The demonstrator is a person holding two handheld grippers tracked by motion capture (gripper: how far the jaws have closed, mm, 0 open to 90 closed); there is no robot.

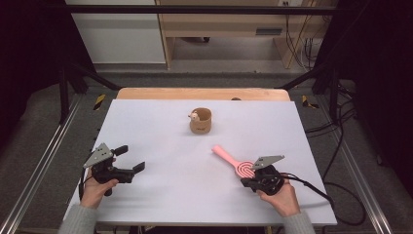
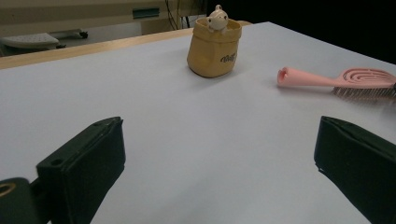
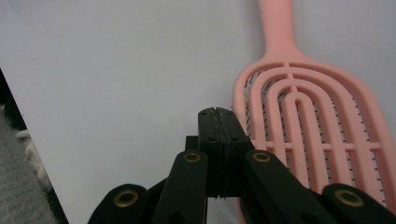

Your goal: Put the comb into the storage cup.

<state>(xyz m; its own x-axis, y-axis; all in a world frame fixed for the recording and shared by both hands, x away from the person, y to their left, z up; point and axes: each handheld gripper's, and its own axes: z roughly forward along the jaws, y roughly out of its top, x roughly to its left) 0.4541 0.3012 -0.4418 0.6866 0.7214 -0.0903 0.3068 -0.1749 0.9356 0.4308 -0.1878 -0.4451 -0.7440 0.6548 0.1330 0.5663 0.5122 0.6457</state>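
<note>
Approach step in hand: right gripper (image 1: 249,182) jaws closed on nothing just beside the pink hairbrush (image 1: 235,162) lying bristles-down on the worktop (image 1: 160,136), left gripper (image 1: 132,158) jaws wide open well apart; next, probably, opening to grasp the brush.

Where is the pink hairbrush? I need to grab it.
High view: the pink hairbrush lies right of centre, head beside the shut right gripper, below the tan cup.

Pink brush (image 3: 308,130) head cut off by right, bottom edges.
</note>
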